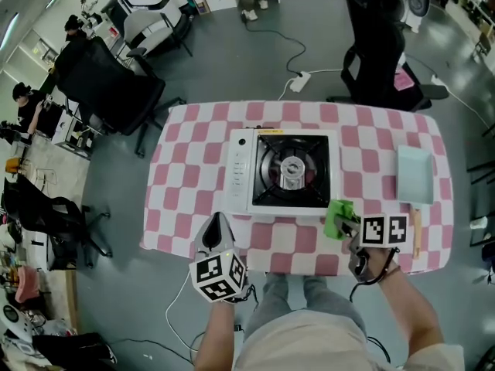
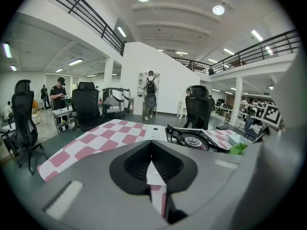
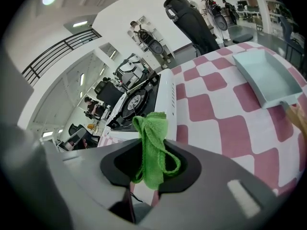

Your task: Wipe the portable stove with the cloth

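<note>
The white portable stove [image 1: 282, 171] with a black burner sits at the middle of the pink-checked table [image 1: 193, 176]; it also shows in the left gripper view as the stove [image 2: 192, 139] and in the right gripper view as the stove [image 3: 144, 97]. My right gripper [image 1: 345, 224] hovers just off the stove's near right corner, shut on a bunched green cloth [image 3: 152, 145], the same cloth [image 1: 338, 217] seen from the head. My left gripper [image 1: 216, 234] hangs at the table's near edge, left of the stove, its jaws closed with nothing between them.
A pale blue tray [image 1: 414, 174] lies at the table's right side, and a wooden-handled tool [image 1: 416, 232] lies near the right front edge. Black office chairs [image 1: 379, 49] stand behind the table. A power strip [image 1: 300, 81] with cables lies on the floor.
</note>
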